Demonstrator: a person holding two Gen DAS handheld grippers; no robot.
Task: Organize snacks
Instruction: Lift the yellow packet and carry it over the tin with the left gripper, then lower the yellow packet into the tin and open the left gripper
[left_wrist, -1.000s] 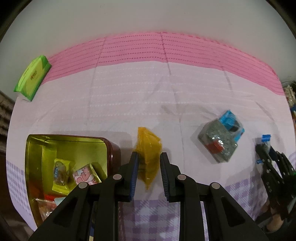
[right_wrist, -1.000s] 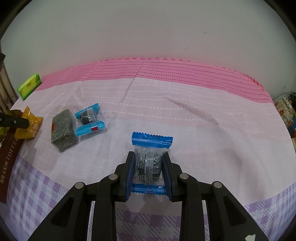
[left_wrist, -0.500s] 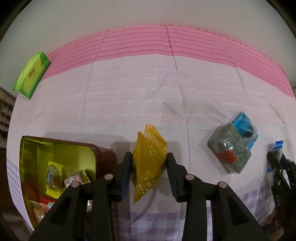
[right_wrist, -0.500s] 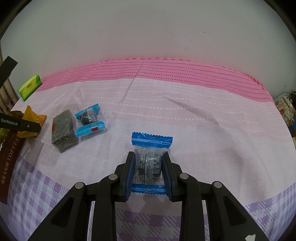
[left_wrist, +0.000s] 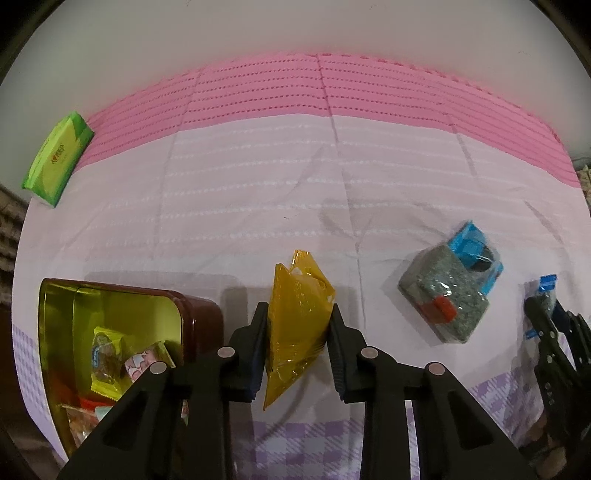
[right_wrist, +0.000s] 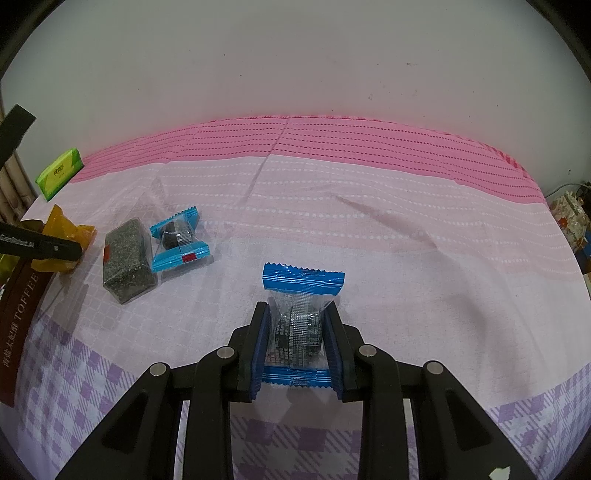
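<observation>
Left wrist view: the left gripper (left_wrist: 297, 341), jaws just closing, pinches the yellow packet (left_wrist: 295, 321) beside the open tin (left_wrist: 110, 306), likely bound there. The right gripper (right_wrist: 296, 341) jaws pinch a blue-ended snack (right_wrist: 297, 321) on the bench (right_wrist: 406, 258), ready to follow.

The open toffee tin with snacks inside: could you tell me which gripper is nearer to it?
Left. The left gripper, shut on the yellow packet, is right beside the tin. The right gripper holds the blue-ended packet further along the tablecloth.
</observation>
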